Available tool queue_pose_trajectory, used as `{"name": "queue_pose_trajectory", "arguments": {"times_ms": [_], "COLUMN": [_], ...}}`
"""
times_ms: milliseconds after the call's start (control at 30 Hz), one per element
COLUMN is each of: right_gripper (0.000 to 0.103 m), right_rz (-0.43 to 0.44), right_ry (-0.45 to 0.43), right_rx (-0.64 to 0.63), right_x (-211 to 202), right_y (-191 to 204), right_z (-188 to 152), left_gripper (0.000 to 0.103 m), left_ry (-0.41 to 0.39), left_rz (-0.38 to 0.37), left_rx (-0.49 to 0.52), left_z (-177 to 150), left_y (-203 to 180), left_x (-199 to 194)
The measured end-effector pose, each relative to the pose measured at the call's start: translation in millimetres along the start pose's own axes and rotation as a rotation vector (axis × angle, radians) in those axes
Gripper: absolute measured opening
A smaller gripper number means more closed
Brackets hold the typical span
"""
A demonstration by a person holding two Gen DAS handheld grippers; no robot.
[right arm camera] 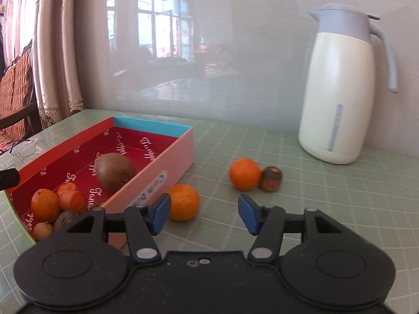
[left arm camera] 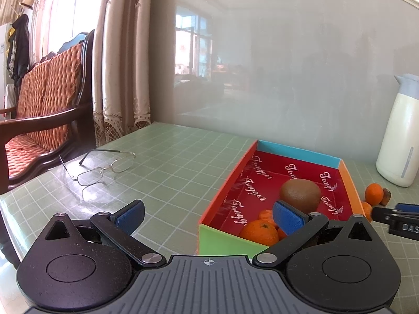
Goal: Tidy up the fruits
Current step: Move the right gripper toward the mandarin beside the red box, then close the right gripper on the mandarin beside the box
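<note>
A red-lined cardboard box (left arm camera: 227, 183) (right arm camera: 167, 154) holds a kiwi (left arm camera: 300, 194) (right arm camera: 115, 171), several small oranges (left arm camera: 259, 231) (right arm camera: 45, 204) and a dark shrivelled fruit (right arm camera: 65, 218). On the table right of the box lie an orange (right arm camera: 183, 202) against the box wall, another orange (right arm camera: 244, 174) (left arm camera: 374, 193) and a small brown fruit (right arm camera: 271, 178) touching it. My left gripper (left arm camera: 208, 221) is open and empty at the box's near left corner. My right gripper (right arm camera: 204, 213) is open and empty, just short of the near orange, and it shows in the left wrist view (left arm camera: 395, 216).
A cream thermos jug (right arm camera: 340, 91) (left arm camera: 399, 136) stands at the back right by the wall. Eyeglasses (left arm camera: 102, 170) (right arm camera: 22, 149) lie on the green grid tablecloth (left arm camera: 170, 157) left of the box. A wooden sofa (left arm camera: 44, 99) stands past the table's left edge.
</note>
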State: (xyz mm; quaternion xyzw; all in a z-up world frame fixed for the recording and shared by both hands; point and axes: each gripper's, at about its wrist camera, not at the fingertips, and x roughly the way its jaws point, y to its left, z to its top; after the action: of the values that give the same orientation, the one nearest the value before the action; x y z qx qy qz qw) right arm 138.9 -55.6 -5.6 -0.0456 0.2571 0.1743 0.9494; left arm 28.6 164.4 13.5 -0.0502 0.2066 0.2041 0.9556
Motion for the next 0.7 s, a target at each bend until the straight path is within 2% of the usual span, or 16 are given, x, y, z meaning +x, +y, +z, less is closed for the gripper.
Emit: {"name": "queue_pose_trajectory", "arguments": {"times_ms": [233,333,400,700], "right_gripper": [0.055,0.053,0.047,0.045], "right_rz": [0.011,0.012,0.007,0.022], "right_ry": [0.018,0.028,0.034,0.041], "right_rx": [0.015,0.016,0.019,0.067], "right_x": [15.8,21.1,23.9,30.0], "right_y": [6.4,9.4,11.2,6.0], "right_z": [3.0,2.5,2.5,3.7], "left_gripper": [0.103,0.103,0.103,0.103], "left_ry": [0.009,0.009,0.010,0.015], "left_rz": [0.004,0.003,0.005,0.011], "left_rx": [0.003,0.007,0.009,0.004], "left_z": [-1.0,-2.0,-2.1,-2.9], "left_y": [1.3,2.1,2.9,9.3], "left_x": [1.4,1.1,1.0,1.5]}}
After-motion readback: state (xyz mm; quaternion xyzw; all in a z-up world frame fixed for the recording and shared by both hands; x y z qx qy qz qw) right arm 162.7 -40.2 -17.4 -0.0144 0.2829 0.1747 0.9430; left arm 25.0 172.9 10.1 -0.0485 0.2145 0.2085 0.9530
